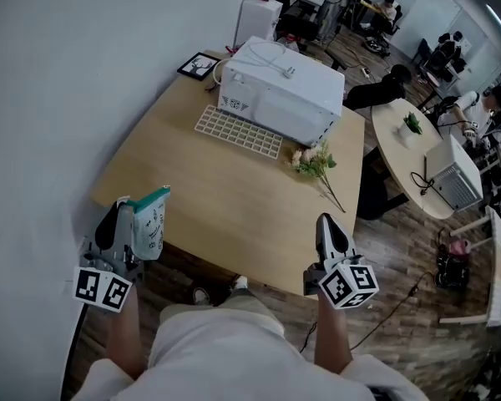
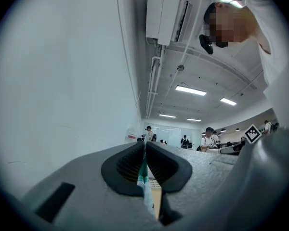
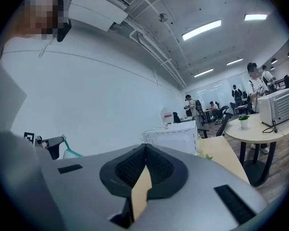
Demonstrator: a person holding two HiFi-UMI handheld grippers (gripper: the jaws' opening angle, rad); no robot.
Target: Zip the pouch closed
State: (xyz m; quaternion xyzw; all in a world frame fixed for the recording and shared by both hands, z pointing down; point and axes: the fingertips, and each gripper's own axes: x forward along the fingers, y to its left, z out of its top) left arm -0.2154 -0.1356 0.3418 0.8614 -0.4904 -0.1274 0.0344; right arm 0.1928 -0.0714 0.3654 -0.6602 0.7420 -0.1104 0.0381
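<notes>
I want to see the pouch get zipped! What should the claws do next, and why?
Probably move the right claw across to the teal top edge of the pouch. The left claw pinches the pouch upright, while the right claw is shut, empty and well apart from it, so it can't work the zip from there.
</notes>
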